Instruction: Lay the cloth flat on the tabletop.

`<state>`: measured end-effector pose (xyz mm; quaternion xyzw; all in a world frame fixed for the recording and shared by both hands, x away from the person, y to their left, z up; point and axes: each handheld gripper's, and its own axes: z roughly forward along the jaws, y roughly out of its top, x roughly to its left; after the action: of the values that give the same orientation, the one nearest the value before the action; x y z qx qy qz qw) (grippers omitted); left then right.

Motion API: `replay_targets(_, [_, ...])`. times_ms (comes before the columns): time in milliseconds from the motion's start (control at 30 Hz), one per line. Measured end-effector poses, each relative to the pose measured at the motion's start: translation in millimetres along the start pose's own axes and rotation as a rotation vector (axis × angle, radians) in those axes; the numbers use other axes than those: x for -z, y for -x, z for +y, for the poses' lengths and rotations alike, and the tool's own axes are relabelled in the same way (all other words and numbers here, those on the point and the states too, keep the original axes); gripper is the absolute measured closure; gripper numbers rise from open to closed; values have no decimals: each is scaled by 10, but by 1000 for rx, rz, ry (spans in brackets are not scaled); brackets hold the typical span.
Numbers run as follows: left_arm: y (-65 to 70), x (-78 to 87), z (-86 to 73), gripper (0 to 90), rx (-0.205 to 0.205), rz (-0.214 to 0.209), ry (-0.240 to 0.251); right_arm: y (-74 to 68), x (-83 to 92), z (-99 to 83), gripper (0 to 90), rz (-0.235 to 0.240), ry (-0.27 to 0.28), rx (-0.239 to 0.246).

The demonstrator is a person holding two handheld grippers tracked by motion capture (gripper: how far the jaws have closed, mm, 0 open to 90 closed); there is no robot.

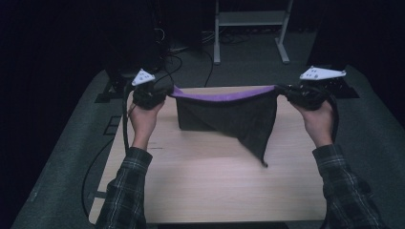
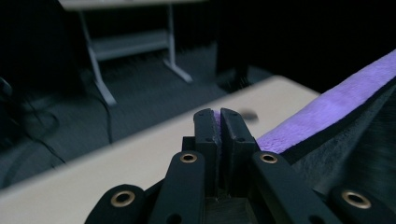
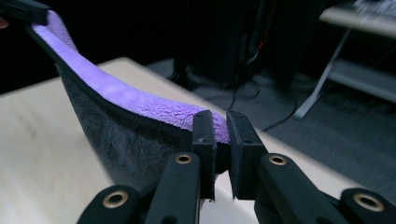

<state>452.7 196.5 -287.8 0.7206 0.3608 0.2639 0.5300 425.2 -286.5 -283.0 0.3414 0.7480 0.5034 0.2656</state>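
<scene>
One cloth (image 1: 229,117), dark grey on one face and purple on the other, hangs in the air above the far half of the bench (image 1: 205,191). Its top edge is stretched between two grippers and sags a little in the middle, showing the purple side as a band. Below that edge the dark cloth drops in folds, with one corner hanging lowest toward the right, over the middle of the bench; the left part of its lower edge reaches the bench top or nearly so, which of the two I cannot tell.

The left gripper (image 2: 216,122) has its fingers closed on the cloth's left corner, a sliver of purple between them. The right gripper (image 3: 220,128) has its fingers clamped on the right corner, purple pile pinched between the pads. Each sits above a far corner of the bench.

The near half of the bench is bare wood. Beyond the far edge, grey floor (image 1: 248,67) runs to one metal frame (image 1: 250,28) with two legs.
</scene>
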Motion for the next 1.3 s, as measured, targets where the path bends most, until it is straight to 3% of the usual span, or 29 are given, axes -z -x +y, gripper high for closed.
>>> replay_targets(100, [-22, 114, 104, 858, -10, 15, 48, 28, 52, 134, 818, -12, 31, 12])
replay_targets(167, [-34, 112, 54, 858, 1, 5, 35, 28, 35, 112, 818, -4, 23, 11])
replay_targets(367, [-16, 42, -367, 857, 48, -35, -37, 5, -120, -240, 817, 22, -47, -17])
replay_targets(533, [64, 126, -618, 857, 65, -68, -64, -42, -146, -547, 816, 61, -92, -55])
replay_targets(900, [333, 492, -1055, 856, 87, -135, -123, -342, 155, -1051, 815, 148, -124, -82])
replay_targets(1200, [551, 765, -1459, 855, 113, -181, -225, -626, 402, -1477, 813, 210, -240, -81])
replay_targets(1300, [616, 836, -1583, 855, 125, -194, -256, -699, 471, -1622, 813, 234, -273, -103])
